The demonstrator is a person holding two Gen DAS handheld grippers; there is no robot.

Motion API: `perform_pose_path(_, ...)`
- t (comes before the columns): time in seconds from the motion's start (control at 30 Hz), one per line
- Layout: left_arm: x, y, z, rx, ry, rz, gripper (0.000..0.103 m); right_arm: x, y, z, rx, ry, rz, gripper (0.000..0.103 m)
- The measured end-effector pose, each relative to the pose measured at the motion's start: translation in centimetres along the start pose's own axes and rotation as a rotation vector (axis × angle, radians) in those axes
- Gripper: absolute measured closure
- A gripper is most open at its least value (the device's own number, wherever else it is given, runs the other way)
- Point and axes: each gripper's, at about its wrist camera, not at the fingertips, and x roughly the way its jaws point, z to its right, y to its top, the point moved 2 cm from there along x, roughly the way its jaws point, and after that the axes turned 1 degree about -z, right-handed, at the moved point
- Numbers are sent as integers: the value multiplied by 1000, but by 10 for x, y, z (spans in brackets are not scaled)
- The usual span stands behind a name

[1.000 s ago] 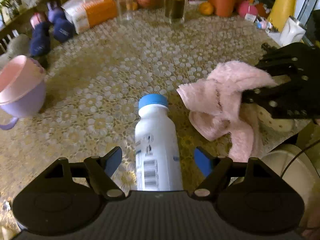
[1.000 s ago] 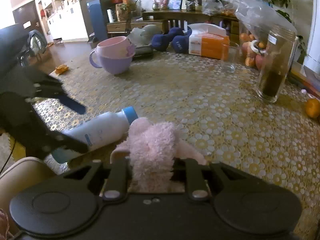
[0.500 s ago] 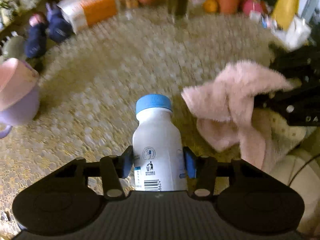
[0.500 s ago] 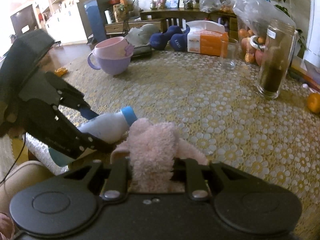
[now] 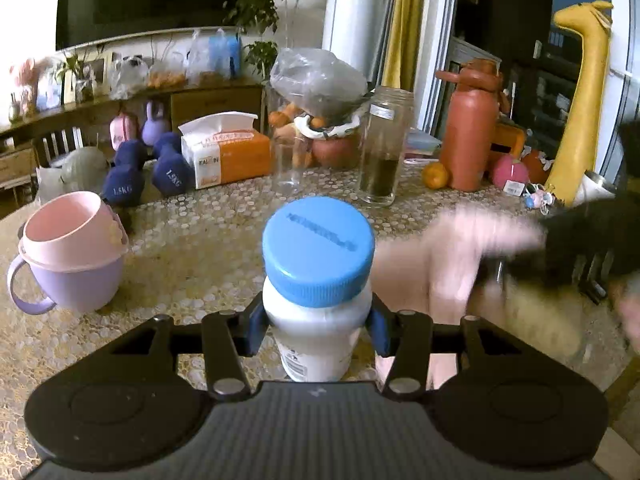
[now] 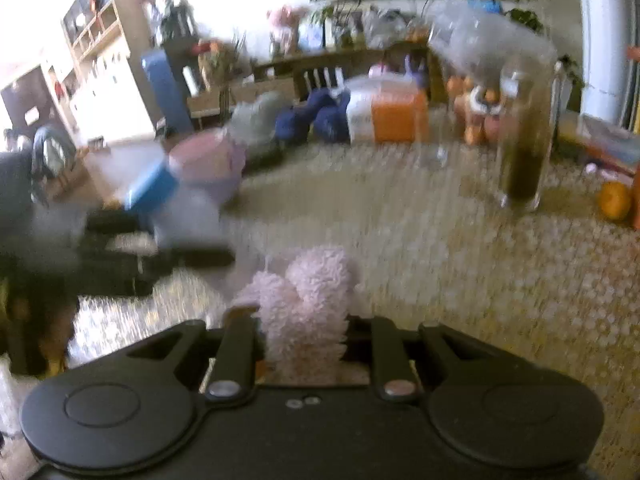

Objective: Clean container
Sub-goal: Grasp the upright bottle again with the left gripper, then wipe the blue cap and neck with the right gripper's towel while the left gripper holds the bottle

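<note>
A white plastic bottle (image 5: 316,332) with a blue cap (image 5: 318,250) is held off the table, tilted up toward the camera, with my left gripper (image 5: 316,326) shut on its body. In the right wrist view the same bottle (image 6: 176,204) shows as a blur at left. My right gripper (image 6: 306,344) is shut on a fluffy pink cloth (image 6: 308,312). In the left wrist view that cloth (image 5: 452,252) and the right gripper (image 5: 580,248) are blurred, just right of the bottle.
A pink cup nested in a purple mug (image 5: 68,252) stands left. Behind are blue dumbbells (image 5: 144,176), a tissue box (image 5: 226,152), a drinking glass (image 5: 288,168), a tall jar (image 5: 384,148), an orange (image 5: 435,174) and a red flask (image 5: 470,128) on the patterned tablecloth (image 5: 192,248).
The left gripper closed on the lying bottle and lifted it, tilting its cap toward the camera. The right gripper with the pink cloth has risen and moves fast, blurred.
</note>
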Motion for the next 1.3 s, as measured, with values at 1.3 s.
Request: perform_pose_path(1.3,30,18,4,91,-30,-37,54,70,49,20,210,165,2,84)
